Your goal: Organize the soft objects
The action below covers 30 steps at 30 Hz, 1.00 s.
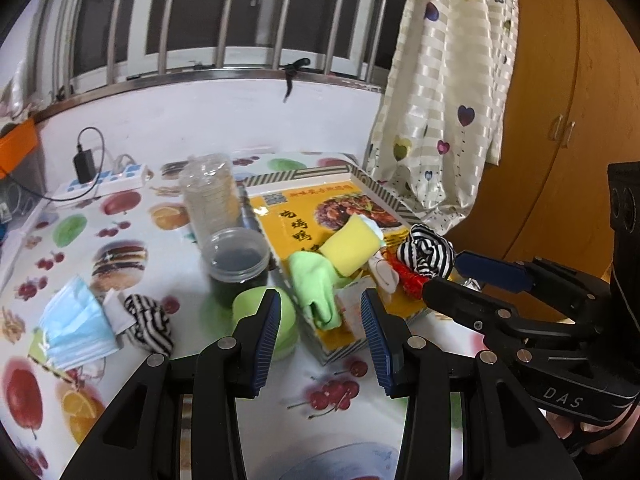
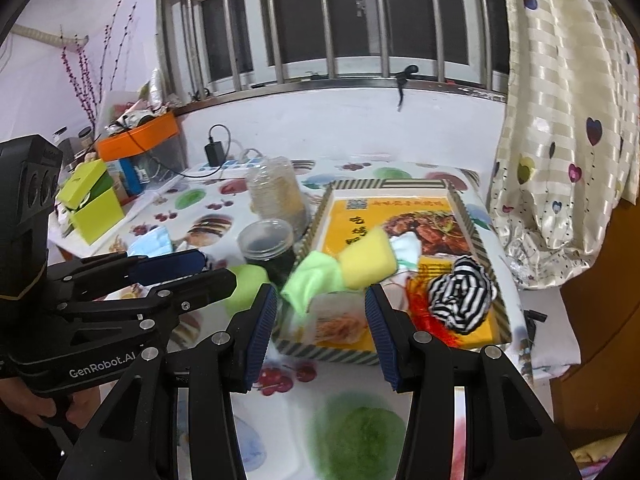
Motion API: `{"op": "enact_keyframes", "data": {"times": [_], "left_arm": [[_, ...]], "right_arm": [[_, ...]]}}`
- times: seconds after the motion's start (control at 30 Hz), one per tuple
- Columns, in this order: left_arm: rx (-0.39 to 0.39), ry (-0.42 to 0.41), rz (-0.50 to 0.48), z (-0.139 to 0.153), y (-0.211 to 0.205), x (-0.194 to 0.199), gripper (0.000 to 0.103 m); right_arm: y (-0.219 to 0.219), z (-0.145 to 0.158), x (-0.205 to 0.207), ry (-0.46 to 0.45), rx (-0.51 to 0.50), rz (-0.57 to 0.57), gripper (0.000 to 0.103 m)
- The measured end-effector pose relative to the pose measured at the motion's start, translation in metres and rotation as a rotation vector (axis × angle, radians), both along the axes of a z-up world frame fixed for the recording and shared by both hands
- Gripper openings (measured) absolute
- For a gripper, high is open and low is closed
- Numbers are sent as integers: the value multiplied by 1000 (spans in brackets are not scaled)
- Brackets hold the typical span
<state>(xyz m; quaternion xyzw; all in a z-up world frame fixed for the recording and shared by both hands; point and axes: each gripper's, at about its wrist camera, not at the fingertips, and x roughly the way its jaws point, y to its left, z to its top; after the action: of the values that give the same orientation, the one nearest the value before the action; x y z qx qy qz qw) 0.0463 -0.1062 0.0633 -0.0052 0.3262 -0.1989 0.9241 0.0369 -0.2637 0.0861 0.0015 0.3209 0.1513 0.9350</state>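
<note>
We see the fruit-print table [image 1: 132, 236] with the shallow box [image 2: 486, 236] at its right side. Inside lie a yellow sponge [image 2: 366, 262], a green cloth [image 2: 314, 280] and a striped cloth [image 2: 460, 296]. Near the left edge remain a blue mask [image 1: 76, 324] and, it seems, a second striped cloth [image 1: 150, 324]. Both the left gripper [image 1: 320, 334] and the right gripper [image 2: 322, 330] point downward toward the box, jaws apart and empty.
</note>
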Motion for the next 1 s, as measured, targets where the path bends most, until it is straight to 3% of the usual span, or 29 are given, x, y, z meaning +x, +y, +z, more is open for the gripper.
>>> {"op": "enact_keyframes", "data": {"times": [1.0], "left_arm": [[-24, 43, 111, -14, 53, -18, 41]], "right_arm": [[49, -6, -11, 23, -3, 140, 47]]}}
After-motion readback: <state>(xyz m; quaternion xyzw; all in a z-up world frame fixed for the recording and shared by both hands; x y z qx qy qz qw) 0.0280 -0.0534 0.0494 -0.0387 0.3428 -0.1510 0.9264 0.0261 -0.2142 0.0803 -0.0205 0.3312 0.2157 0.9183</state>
